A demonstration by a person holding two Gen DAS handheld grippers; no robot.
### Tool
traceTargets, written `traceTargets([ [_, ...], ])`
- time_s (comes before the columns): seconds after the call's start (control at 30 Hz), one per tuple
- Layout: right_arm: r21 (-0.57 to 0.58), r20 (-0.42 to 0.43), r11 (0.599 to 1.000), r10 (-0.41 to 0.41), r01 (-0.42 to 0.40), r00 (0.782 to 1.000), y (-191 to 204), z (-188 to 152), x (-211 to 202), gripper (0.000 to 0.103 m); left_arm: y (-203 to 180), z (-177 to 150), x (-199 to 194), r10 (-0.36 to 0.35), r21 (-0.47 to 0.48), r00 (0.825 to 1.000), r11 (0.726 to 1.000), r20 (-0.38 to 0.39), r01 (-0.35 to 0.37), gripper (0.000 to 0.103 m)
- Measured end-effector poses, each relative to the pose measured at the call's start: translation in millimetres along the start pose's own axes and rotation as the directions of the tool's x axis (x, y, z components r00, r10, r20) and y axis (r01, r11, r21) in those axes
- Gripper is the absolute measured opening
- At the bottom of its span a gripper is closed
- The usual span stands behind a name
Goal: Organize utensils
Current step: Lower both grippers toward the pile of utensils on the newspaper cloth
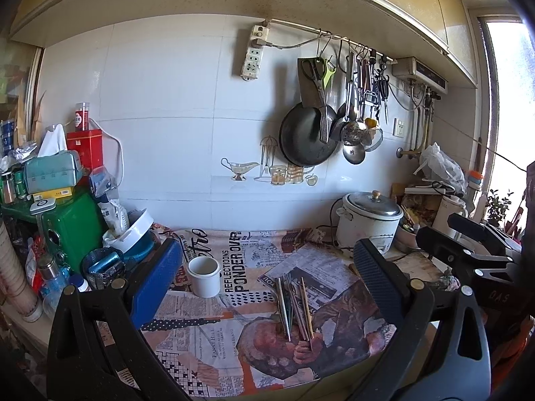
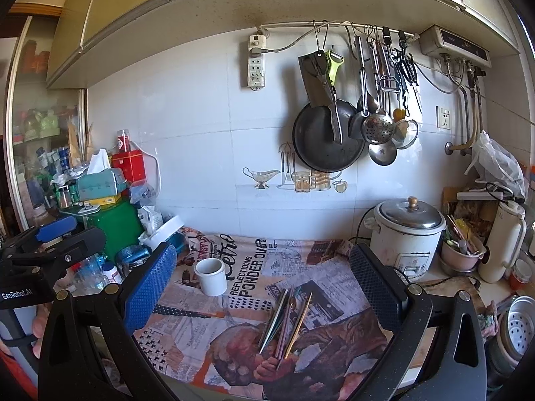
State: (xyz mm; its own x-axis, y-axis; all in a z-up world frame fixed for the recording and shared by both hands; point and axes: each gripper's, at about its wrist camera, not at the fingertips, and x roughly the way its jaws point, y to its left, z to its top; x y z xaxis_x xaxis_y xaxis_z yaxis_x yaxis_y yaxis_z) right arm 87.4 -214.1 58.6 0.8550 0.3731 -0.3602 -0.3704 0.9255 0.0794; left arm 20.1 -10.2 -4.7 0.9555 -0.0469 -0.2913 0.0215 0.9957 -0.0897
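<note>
Room: we see bare surface point(image 2: 334, 267) around the chopsticks point(image 2: 284, 320), its front edge just below them | white cup point(image 2: 210, 275) to their left | left claw point(image 1: 267, 287) wide, empty | right claw point(image 2: 264, 287) wide, empty

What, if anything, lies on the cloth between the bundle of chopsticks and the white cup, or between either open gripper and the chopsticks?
Nothing visible does. The chopsticks lie loose on the printed cloth, the white cup stands apart from them, and only bare cloth separates them. The left gripper and right gripper hover open with no object before them.
</note>
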Motion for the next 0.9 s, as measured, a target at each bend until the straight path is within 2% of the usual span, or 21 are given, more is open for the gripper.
traceTargets([
  [0.23, 0.012, -0.066, 1.000, -0.022, 0.023, 0.998, -10.1, -13.1, 24.4, 0.103, 11.9, -11.7, 35.1, 0.040, -0.026, 0.997, 0.999, -0.063, -0.042, 0.103],
  [0.43, 0.024, -0.182, 0.997, -0.072, 0.077, 0.981, -29.3, -34.0, 61.6, 0.103, 24.2, -35.5, 88.7, 0.086, -0.027, 0.982, 0.995, -0.167, -0.092, 0.103],
  [0.67, 0.025, -0.344, 0.987, -0.143, 0.161, 0.928, -59.4, -66.5, 114.4, 0.103, 31.6, -71.3, 158.9, 0.121, -0.012, 0.951, 0.991, -0.286, -0.130, 0.103],
  [0.9, 0.015, -0.485, 0.974, -0.189, 0.225, 0.854, -86.4, -98.4, 175.2, 0.102, 33.1, -100.5, 231.1, 0.127, 0.042, 0.898, 0.992, -0.420, -0.121, 0.103],
])
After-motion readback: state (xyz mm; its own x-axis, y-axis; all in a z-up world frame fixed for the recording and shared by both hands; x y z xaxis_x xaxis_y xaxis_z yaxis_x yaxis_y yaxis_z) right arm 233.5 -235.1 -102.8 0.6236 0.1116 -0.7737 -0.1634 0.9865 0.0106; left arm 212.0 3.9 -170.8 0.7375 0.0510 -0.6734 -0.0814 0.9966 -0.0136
